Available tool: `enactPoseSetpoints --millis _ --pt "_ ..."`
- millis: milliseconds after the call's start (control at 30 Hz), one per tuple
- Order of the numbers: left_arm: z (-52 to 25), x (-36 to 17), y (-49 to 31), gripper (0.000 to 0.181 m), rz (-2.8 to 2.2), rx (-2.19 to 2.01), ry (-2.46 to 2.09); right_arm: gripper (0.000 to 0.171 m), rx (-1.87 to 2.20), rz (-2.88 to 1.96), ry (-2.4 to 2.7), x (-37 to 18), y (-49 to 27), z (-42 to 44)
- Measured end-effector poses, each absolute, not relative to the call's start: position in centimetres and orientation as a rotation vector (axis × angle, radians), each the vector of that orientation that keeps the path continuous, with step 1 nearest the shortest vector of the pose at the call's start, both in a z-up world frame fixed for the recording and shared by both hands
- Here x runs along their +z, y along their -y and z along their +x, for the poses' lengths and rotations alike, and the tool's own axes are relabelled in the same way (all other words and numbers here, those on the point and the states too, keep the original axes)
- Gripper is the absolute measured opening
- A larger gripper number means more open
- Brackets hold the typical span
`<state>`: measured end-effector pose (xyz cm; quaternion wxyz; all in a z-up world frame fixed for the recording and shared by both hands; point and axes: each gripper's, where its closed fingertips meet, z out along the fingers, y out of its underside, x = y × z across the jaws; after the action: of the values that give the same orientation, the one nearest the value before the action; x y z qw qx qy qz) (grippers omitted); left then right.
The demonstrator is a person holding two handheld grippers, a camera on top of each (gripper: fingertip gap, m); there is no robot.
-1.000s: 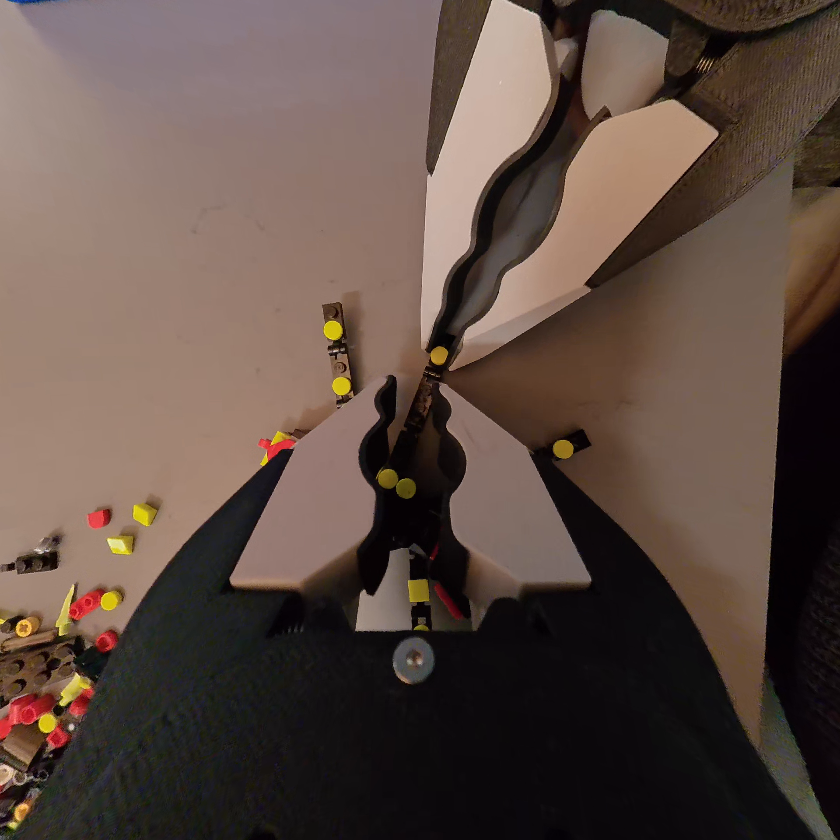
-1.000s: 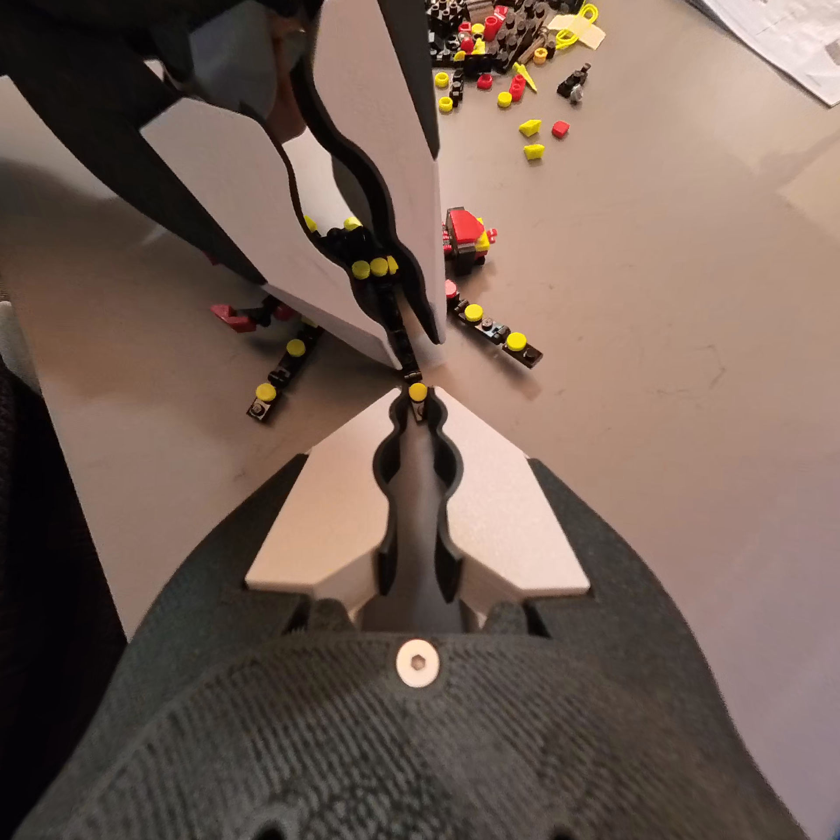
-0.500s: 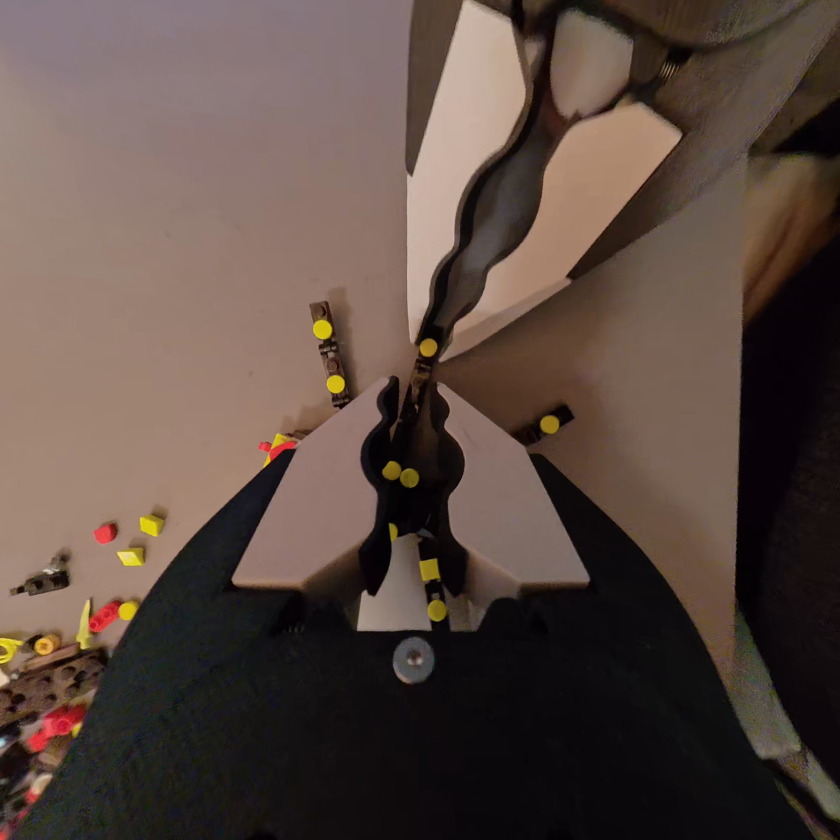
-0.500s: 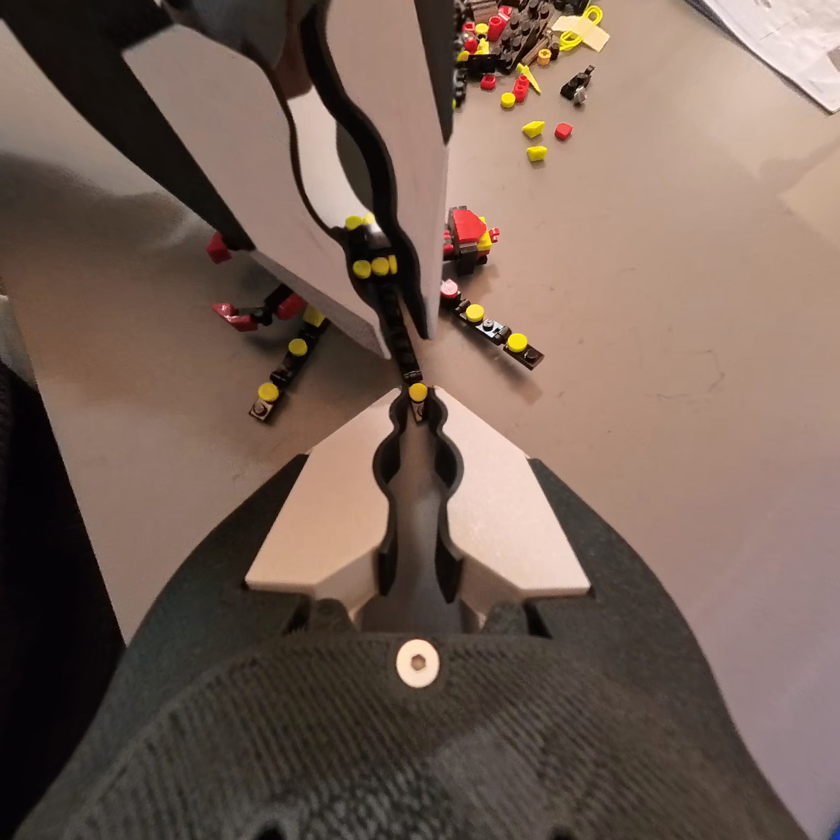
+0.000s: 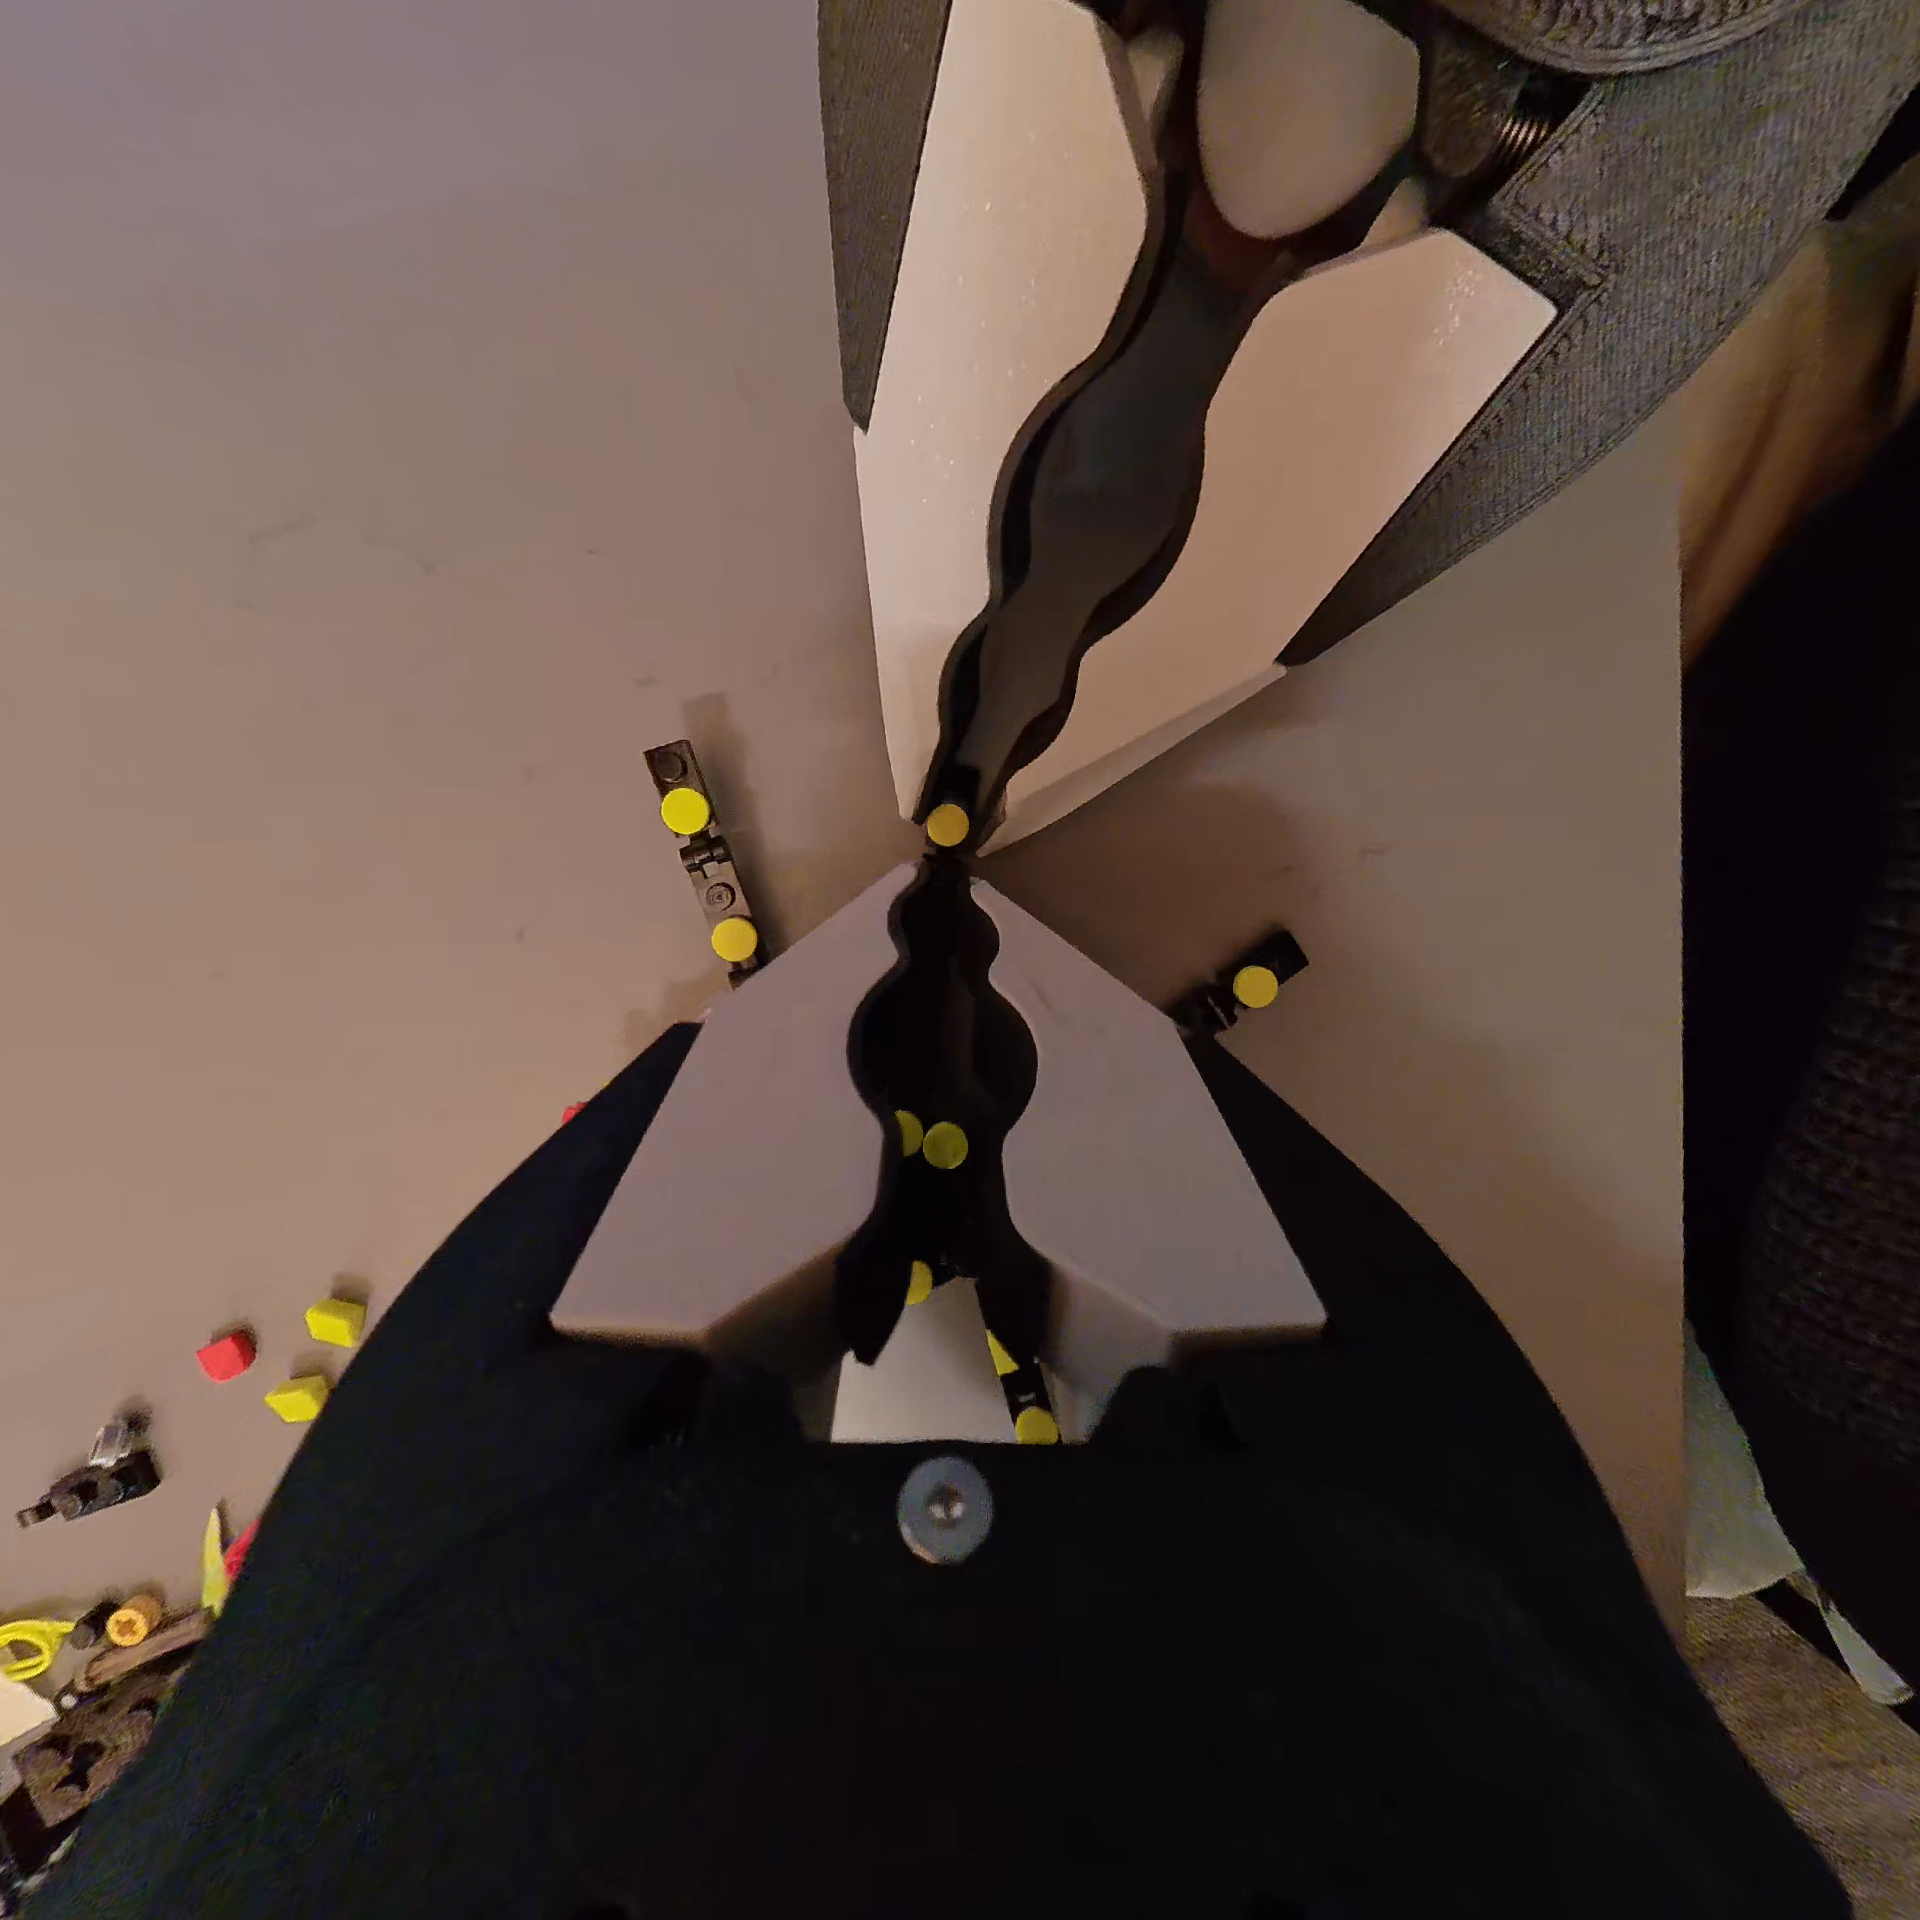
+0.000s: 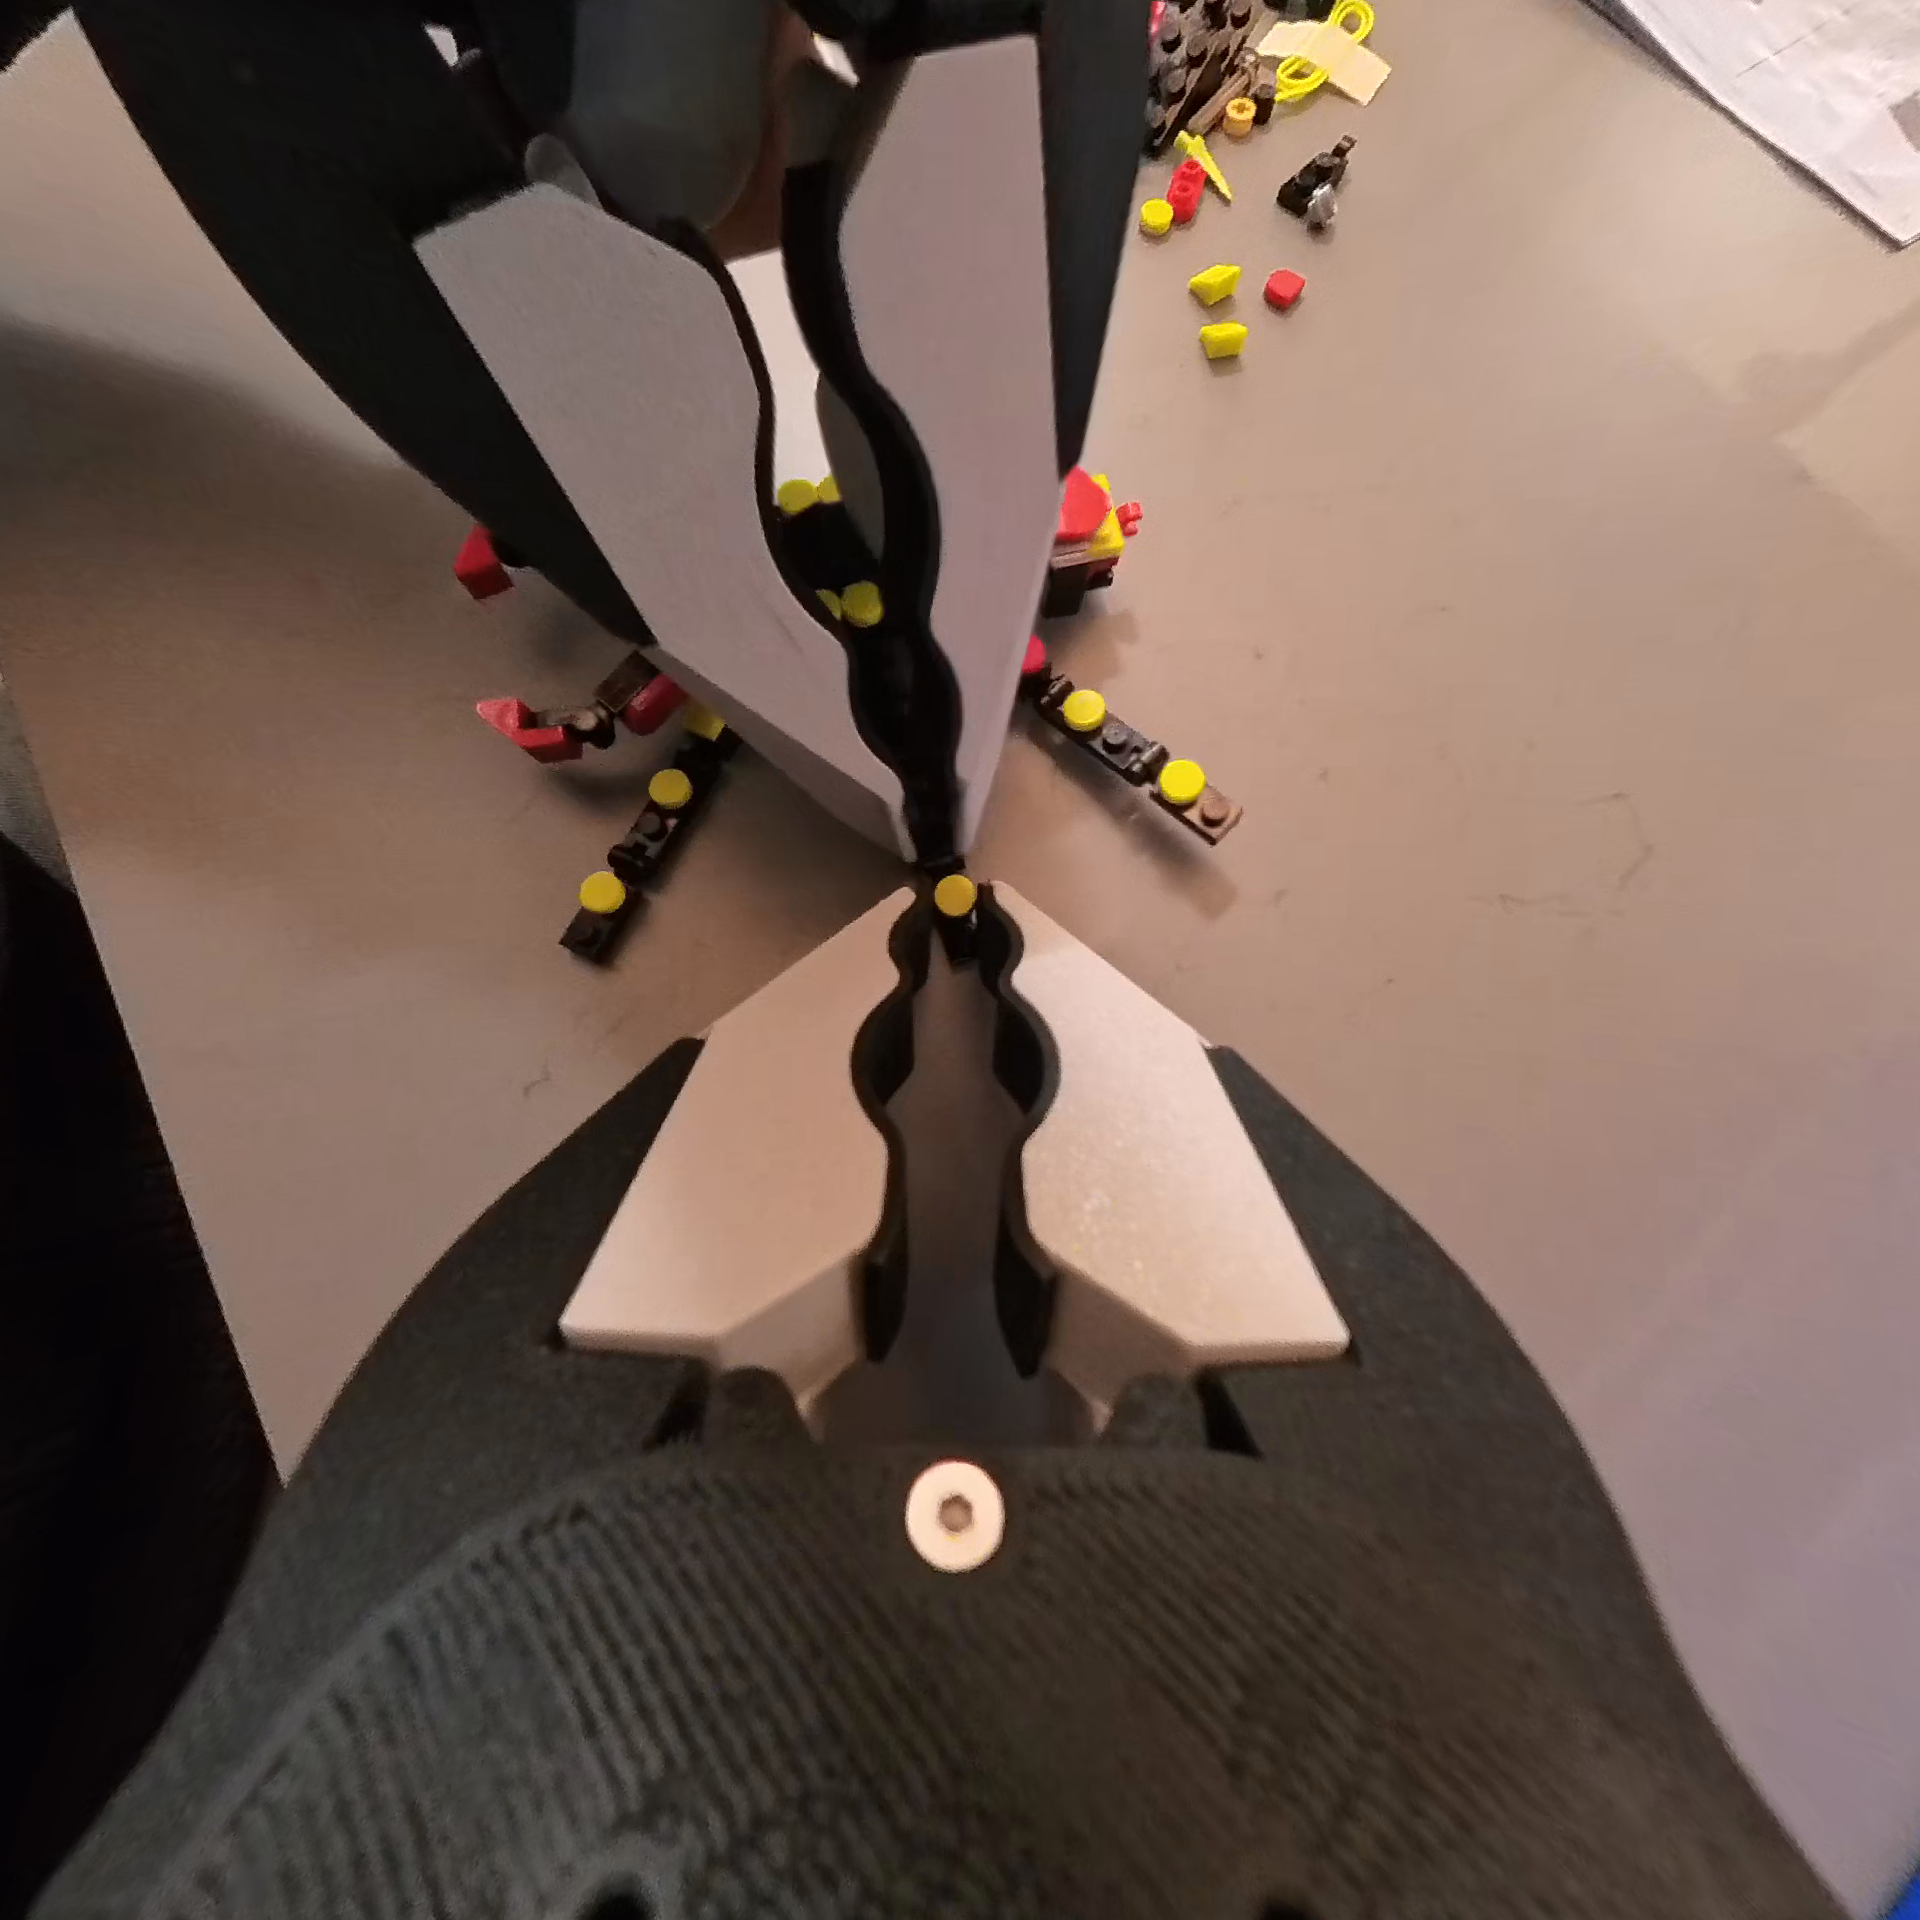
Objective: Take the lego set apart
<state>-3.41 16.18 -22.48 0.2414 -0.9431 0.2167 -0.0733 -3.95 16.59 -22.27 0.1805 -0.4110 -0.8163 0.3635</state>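
2 grippers, left gripper and right gripper, clamp opposite ends of 1 black lego strip, tip to tip above the table.

Plain beige table, black strips with yellow studs lying either side of the meeting tongs' tips, red claw piece left, loose yellow and red bits and brick pile beyond, paper sheet far right.
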Motion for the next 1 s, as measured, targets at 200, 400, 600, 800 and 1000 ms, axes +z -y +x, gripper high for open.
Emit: enactPoseSetpoints --millis 200,400,600,800,1000 --pt "-3.5 -22.51 -16.31 0.001 -2.575 -0.19 -0.561 0.008 1.026 -1.157 2.303 -22.23 -16.75 -4.02" --pt "-3.53 -22.52 -16.25 0.001 -2.574 -0.204 -0.541 0.008 1.004 -1.117 2.302 -22.19 -16.62 -4.09" --pt "-3.54 -22.54 -16.22 0.001 -2.58 -0.194 -0.542 0.007 1.003 -1.126 2.309 -22.39 -16.56 -4.05" --pt "-3.65 -22.6 -16.08 0.0 -2.626 -0.144 -0.527 0.006 0.998 -1.155 2.303 -22.36 -16.53 -4.01" --pt "-3.72 -22.64 -15.98 0.001 -2.632 -0.155 -0.489 0.006 1.026 -1.21 2.273 -22.12 -16.46 -4.18"
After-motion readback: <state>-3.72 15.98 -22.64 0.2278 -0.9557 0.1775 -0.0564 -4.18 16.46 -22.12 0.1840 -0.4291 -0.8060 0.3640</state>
